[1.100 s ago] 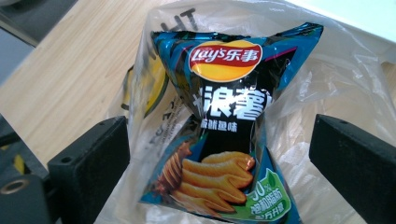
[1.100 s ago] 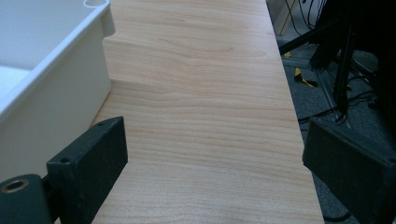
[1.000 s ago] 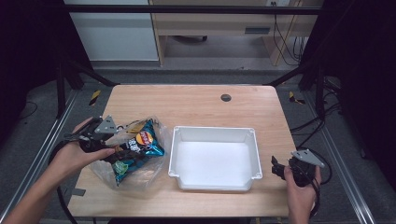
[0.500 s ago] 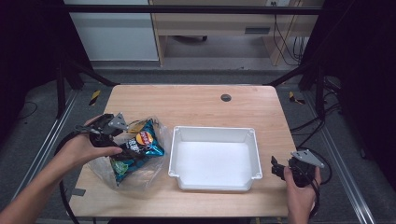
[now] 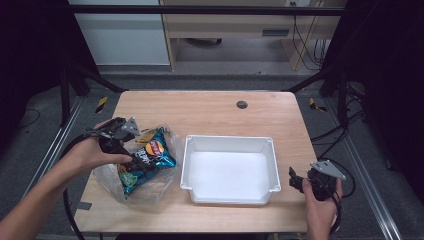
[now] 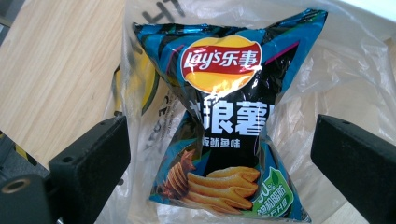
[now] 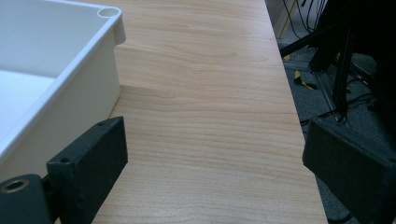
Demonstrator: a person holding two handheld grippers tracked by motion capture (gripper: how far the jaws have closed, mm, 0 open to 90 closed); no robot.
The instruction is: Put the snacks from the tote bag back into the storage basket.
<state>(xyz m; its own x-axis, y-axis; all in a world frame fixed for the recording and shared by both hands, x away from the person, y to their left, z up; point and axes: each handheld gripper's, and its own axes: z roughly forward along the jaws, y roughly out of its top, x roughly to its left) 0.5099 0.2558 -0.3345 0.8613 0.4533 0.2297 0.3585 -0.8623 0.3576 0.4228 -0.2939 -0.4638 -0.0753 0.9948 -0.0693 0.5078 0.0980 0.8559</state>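
Chip bag (image 6: pixel 224 135): red-and-yellow "Lay's 乐事" logo at its 12 o'clock end; large white characters, partly legible "浪薯", at centre; "30%" on green patch at 5 o'clock.

I saw a wooden table (image 5: pixel 210 107) with a white tub (image 5: pixel 230 170) lying on it near the front edge. Left of the tub lay a clear plastic bag (image 5: pixel 112 177) holding a blue chip packet (image 6: pixel 224 126). Behind the tub, toward the far edge, sat a small dark round hole (image 5: pixel 242 104).
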